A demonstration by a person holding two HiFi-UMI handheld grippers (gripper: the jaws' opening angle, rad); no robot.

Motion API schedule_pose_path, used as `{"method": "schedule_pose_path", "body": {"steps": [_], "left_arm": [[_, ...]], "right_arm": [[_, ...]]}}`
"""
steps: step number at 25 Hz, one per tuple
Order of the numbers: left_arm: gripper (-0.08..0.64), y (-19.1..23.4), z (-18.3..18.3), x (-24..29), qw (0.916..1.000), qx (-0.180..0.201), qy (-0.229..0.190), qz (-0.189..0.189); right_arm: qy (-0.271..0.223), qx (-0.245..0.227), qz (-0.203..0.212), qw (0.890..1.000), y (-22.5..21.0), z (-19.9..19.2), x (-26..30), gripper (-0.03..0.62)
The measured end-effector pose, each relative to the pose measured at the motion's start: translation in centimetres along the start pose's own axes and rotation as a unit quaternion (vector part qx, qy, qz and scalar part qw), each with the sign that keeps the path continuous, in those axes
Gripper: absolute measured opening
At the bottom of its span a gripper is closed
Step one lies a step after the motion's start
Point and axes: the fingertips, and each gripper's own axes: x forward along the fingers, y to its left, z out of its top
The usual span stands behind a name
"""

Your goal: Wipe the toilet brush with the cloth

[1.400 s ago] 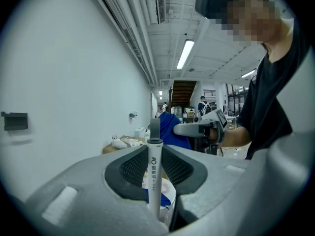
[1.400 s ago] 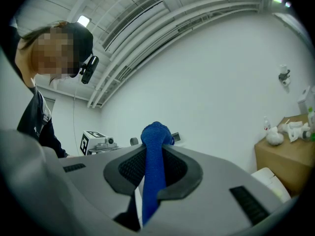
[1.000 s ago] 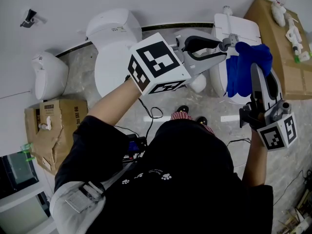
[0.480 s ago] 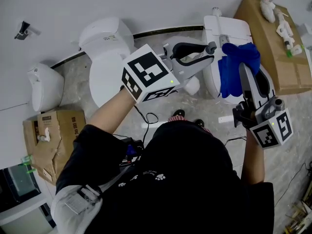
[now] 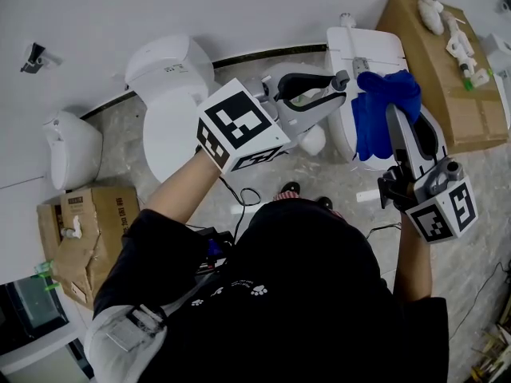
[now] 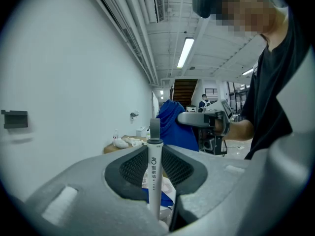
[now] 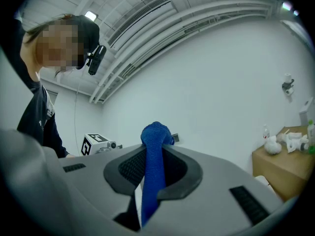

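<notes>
In the left gripper view, the toilet brush's white handle [image 6: 154,181] with its grey cap stands upright between the pads of my left gripper [image 6: 154,156], which is shut on it. In the head view, that gripper [image 5: 343,82] points right, toward the blue cloth [image 5: 383,110]. My right gripper [image 5: 397,112] points up from the lower right and is shut on the cloth, which bunches over its tips. In the right gripper view, the cloth [image 7: 153,171] runs up between the jaws of that gripper [image 7: 153,156]. Cloth and handle top sit close together. The brush head is hidden.
A white toilet [image 5: 172,94] stands at the left, and another [image 5: 363,46] lies behind the cloth. A white ceramic piece [image 5: 72,146] sits far left. Cardboard boxes [image 5: 447,70] [image 5: 80,230] flank the area. Cables [image 5: 247,194] trail on the stone floor.
The head view has drifted, so everything sits a little further left. Both grippers keep their grips and stay where they were relative to each other.
</notes>
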Motion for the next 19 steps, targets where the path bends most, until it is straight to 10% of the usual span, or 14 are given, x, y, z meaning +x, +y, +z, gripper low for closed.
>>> {"method": "schedule_pose_path", "body": {"steps": [19], "left_arm": [[0.092, -0.8, -0.8, 1.5, 0.9997, 0.009, 0.022, -0.006]], "right_arm": [[0.0, 0.013, -0.013, 1.0, -1.6, -0.7, -1.8, 0.064]]}}
